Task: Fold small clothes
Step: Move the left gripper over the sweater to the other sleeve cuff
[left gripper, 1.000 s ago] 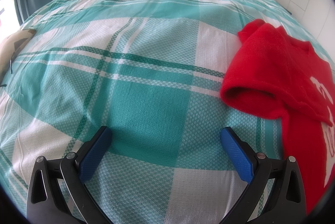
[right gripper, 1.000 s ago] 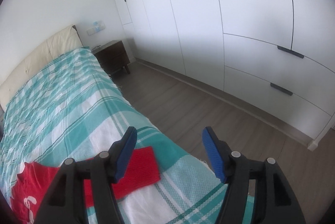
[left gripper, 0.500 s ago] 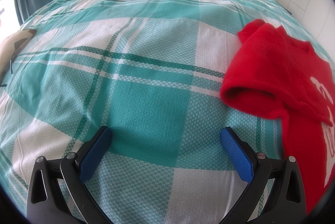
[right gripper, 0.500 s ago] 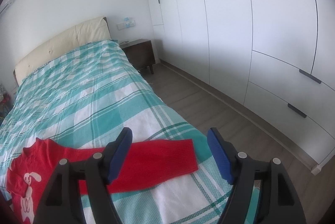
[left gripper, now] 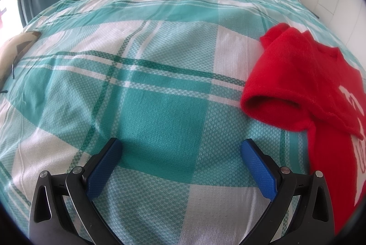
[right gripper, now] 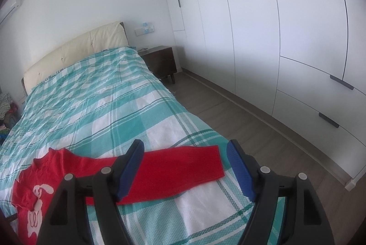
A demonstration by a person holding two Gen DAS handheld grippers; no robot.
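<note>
Now for the second sleeve

Only half of the sleeve work looks done, judging by how the red sweater [right gripper: 75, 167] lies on the checked bedspread [right gripper: 96, 103]. In the left wrist view one sleeve [left gripper: 281, 84] is already doubled back over the body, its cuff opening facing the bare cloth. In the right wrist view the other sleeve [right gripper: 180, 167] lies stretched out flat toward the edge of the bed, with the wooden floor [right gripper: 251, 130] just past it.

The right gripper [right gripper: 185, 165] hangs above that outstretched sleeve, its blue pads spread wide with nothing between them; the cuff end shows in the gap between the fingers. The left gripper [left gripper: 180, 167] is spread too, empty, poised over bare bedspread well to the side of the sweater.

So the step in hand seems to be the reach for the cuff. The next move calls for lowering the right gripper onto the sleeve near its end, pinching the knit alone and not the bedspread under it, then carrying it across the body to match the folded side.
</note>
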